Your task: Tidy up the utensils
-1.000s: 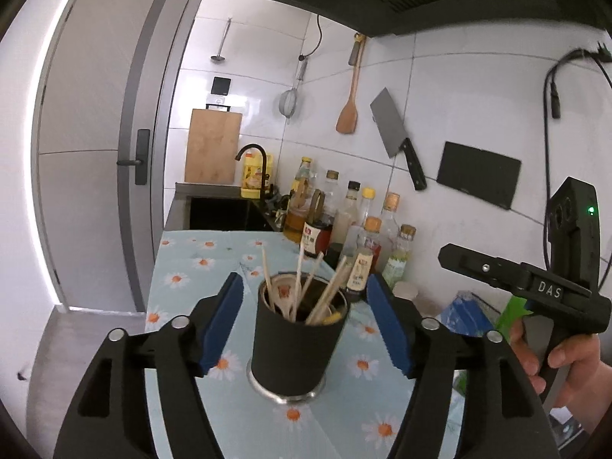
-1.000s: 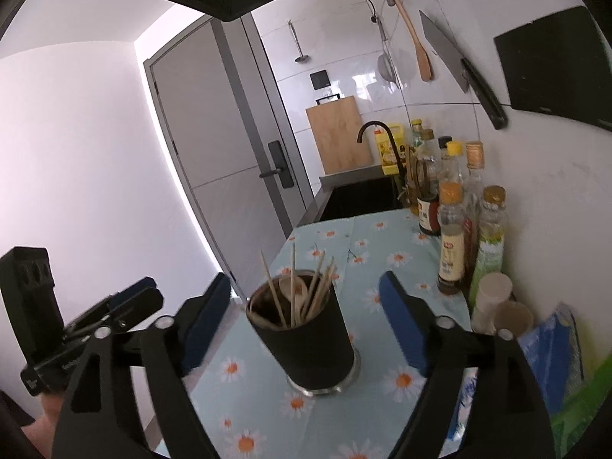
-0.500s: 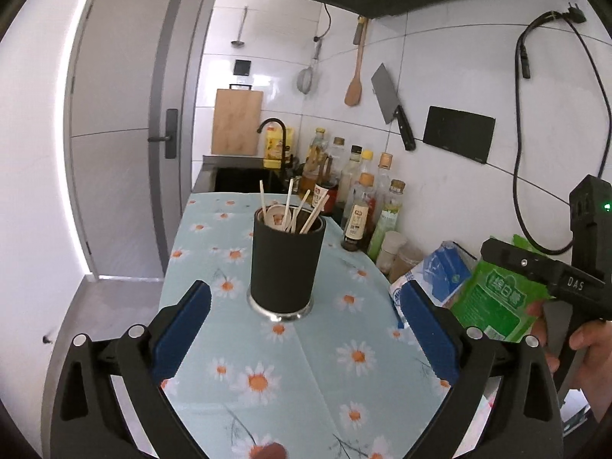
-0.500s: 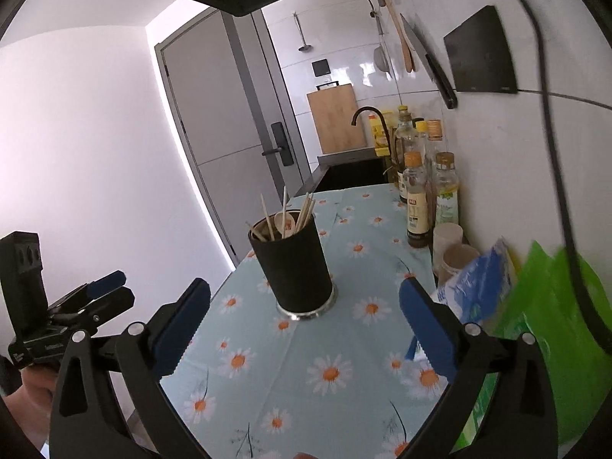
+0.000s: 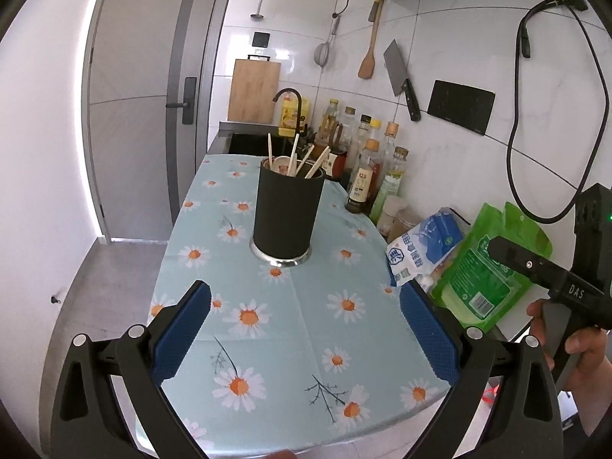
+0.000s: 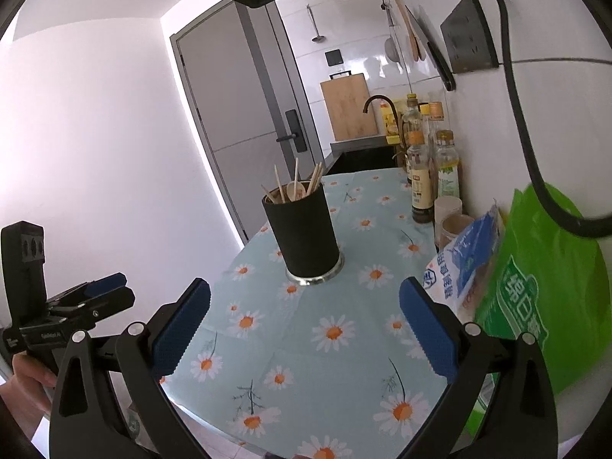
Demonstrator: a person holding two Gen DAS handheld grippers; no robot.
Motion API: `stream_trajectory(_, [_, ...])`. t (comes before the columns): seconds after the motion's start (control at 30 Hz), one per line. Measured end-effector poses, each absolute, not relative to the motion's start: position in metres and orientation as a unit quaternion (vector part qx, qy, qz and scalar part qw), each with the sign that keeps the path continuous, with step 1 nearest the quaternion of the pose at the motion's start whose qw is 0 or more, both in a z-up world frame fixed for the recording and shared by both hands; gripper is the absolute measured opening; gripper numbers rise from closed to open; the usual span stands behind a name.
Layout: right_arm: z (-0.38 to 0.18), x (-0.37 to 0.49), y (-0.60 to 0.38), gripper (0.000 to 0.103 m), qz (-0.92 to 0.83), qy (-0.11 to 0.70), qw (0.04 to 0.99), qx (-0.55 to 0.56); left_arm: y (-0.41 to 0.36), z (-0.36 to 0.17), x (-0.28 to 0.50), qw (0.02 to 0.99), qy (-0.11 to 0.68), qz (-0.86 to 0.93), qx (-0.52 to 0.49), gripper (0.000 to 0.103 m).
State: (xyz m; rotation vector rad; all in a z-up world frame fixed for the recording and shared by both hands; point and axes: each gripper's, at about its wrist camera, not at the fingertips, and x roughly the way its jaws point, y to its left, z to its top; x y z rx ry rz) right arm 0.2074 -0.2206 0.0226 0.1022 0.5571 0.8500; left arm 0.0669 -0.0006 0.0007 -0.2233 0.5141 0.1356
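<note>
Black utensil holder, upright at frame centre on the daisy-print tablecloth, with chopsticks and a spoon standing loosely inside. The left gripper and right gripper both sit low in frame, jaws spread wide and empty, well short of the holder. With no stray utensils visible on the cloth, the job looks finished; any further reach should avoid the bottles and bags at right.
</note>
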Motion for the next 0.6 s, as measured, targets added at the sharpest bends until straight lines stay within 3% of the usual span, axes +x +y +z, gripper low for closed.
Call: stream_trajectory(0.6, [-0.005,0.177,-0.218,0.098,0.39,0.307,0.868,0.027,-0.006,-0.016,0.047,0.952,0.281,0.074,-0.095,0.096])
